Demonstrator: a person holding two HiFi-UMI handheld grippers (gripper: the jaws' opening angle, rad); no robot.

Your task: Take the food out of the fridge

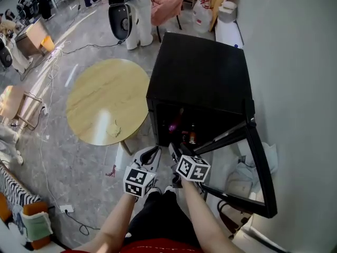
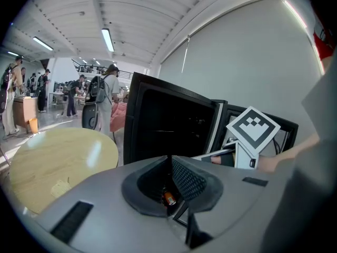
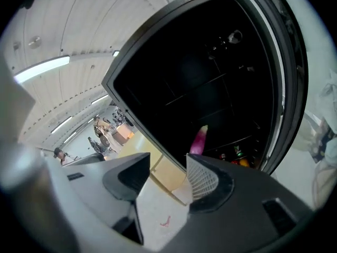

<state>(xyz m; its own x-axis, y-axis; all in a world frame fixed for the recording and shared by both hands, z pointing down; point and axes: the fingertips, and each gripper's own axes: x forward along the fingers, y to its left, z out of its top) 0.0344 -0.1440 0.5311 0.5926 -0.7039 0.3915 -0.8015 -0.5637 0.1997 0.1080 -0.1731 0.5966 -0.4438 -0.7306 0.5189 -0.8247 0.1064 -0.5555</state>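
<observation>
While fridge (image 1: pixel 197 78) stands open, purple vegetable (image 3: pixel 198 140) upright, pale tip upward

Big open-plan lab or workshop hall, not home. Ribbed white pitched ceiling (image 2: pixel 131 15), long strip lights (image 2: pixel 107 38). Glossy grey floor (image 1: pixel 79 157), loose cables (image 1: pixel 51 83) trailing across it, power strip (image 1: pixel 66 208) at bottom left. People (image 2: pixel 100 91) with backpacks standing around desks (image 1: pixel 34 33) in background. Staged domestic corner: black mini fridge (image 1: pixel 200 73), door open, against plain white wall (image 1: pixel 295 62); round wooden worktop (image 1: pixel 105 101) just beside it; pink chair (image 1: pixel 168 1) behind.
</observation>
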